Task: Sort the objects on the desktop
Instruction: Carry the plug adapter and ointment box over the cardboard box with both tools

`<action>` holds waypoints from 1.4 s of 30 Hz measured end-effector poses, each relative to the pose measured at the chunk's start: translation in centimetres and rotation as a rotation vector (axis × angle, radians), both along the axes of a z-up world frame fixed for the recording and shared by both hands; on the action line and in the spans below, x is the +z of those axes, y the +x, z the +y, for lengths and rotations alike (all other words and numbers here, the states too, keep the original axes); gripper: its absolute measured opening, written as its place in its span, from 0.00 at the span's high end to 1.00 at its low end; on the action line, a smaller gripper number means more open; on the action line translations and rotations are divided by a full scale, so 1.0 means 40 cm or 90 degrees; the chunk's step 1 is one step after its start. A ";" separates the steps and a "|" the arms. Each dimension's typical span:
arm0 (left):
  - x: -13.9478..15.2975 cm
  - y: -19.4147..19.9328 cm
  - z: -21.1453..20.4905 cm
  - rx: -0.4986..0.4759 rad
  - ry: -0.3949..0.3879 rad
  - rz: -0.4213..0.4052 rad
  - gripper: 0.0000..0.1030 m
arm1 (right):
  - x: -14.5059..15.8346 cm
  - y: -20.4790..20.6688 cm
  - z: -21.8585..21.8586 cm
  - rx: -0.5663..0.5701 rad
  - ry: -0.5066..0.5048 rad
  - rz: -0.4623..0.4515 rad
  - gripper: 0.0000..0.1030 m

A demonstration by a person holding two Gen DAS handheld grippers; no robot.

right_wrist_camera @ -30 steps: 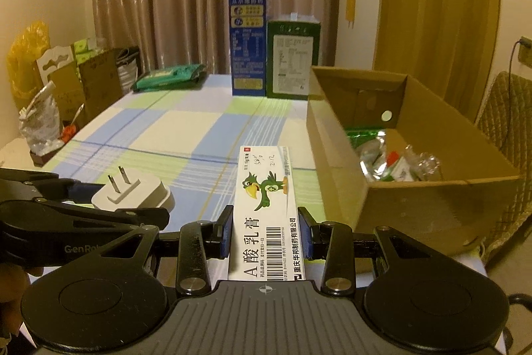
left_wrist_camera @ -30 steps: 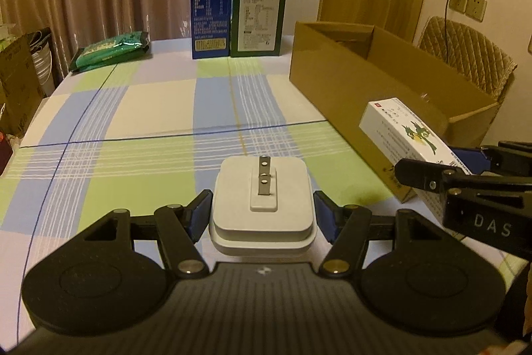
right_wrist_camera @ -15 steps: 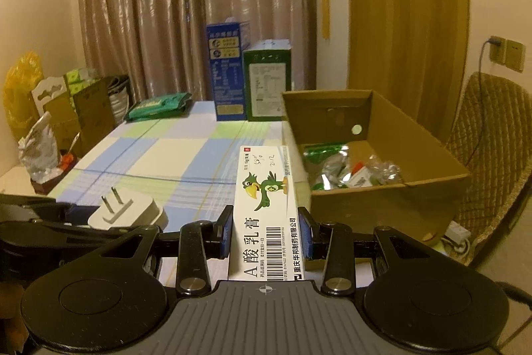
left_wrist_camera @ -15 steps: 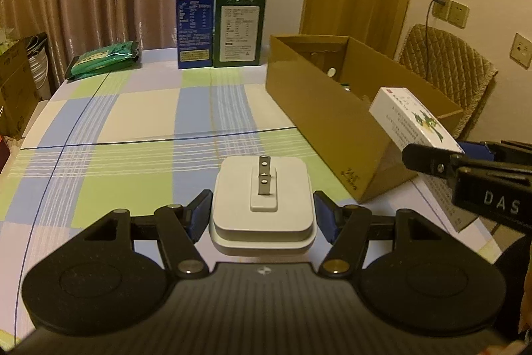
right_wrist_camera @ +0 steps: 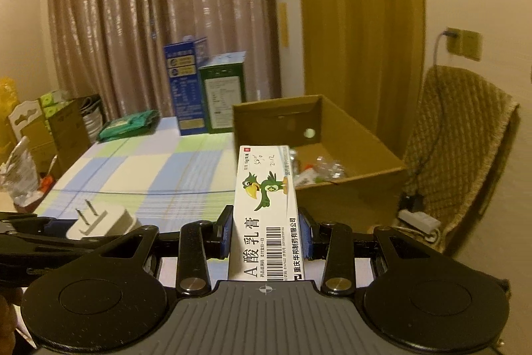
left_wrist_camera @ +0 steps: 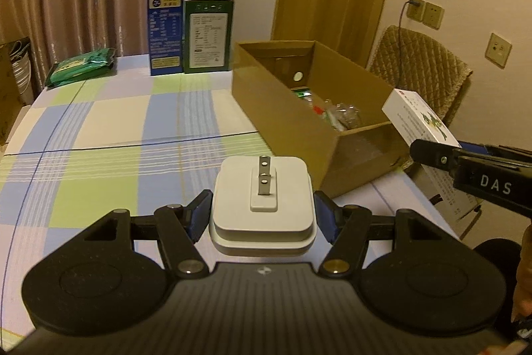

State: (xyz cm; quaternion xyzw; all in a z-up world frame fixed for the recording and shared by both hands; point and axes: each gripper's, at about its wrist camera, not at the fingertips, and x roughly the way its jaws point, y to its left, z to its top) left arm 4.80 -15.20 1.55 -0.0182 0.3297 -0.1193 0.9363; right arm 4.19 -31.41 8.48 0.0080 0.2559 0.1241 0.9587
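Observation:
My left gripper is shut on a white plug adapter with its two prongs up, held above the checked tablecloth. My right gripper is shut on a white ointment box with a green bird print. The ointment box also shows at the right of the left wrist view, and the adapter shows at the left of the right wrist view. An open cardboard box with several packets inside stands on the table's right side, ahead of both grippers.
A blue carton and a green carton stand at the table's far edge. A green packet lies at the far left. A padded chair stands right of the table, with a power strip below it.
Both grippers have risen and swung to the right with their loads. The cardboard box's inside has come into view.

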 end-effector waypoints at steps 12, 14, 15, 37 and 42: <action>0.016 0.008 -0.083 -0.036 -0.004 -0.002 0.42 | 0.012 0.005 -0.091 -0.053 -0.009 0.018 0.65; 0.018 0.011 -0.097 -0.042 -0.003 -0.002 0.42 | 0.011 0.005 -0.105 -0.057 -0.007 0.020 0.65; 0.019 0.012 -0.102 -0.043 -0.003 -0.003 0.42 | 0.012 0.006 -0.109 -0.059 -0.007 0.020 0.65; 0.036 0.065 -0.207 -0.082 -0.008 -0.014 0.42 | 0.002 0.047 -0.182 -0.076 -0.003 0.029 0.65; 0.038 0.070 -0.217 -0.082 -0.010 -0.016 0.42 | 0.002 0.061 -0.187 -0.075 -0.006 0.028 0.65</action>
